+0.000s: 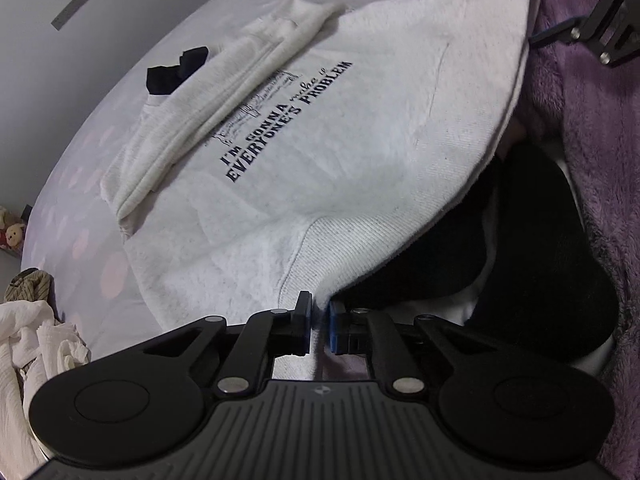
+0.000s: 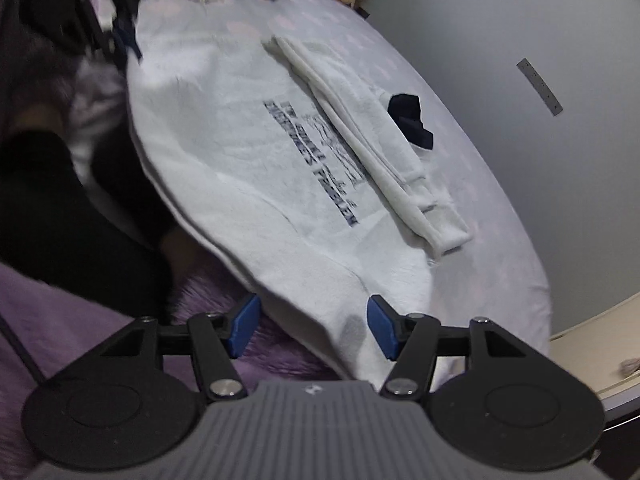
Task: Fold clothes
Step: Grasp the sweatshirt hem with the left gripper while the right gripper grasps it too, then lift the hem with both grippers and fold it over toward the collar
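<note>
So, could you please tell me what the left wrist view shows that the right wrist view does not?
Only the left wrist view: the left tongs shut on the hem corner of the white sweatshirt, whose print is legible there, and a crumpled white cloth. Only the right wrist view: the right tongs open astride the sweatshirt's edge, and a pale wooden surface. Both: the sweatshirt with a sleeve folded across it, the dark neck lining, and the purple blanket.

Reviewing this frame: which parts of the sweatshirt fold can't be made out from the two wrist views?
- Right wrist view: printed text on the sweatshirt is motion-blurred, unreadable.
- Left wrist view: the hem corner inside the left gripper is hidden by its pads.
- Left wrist view: the right gripper is cut off by the top edge.
</note>
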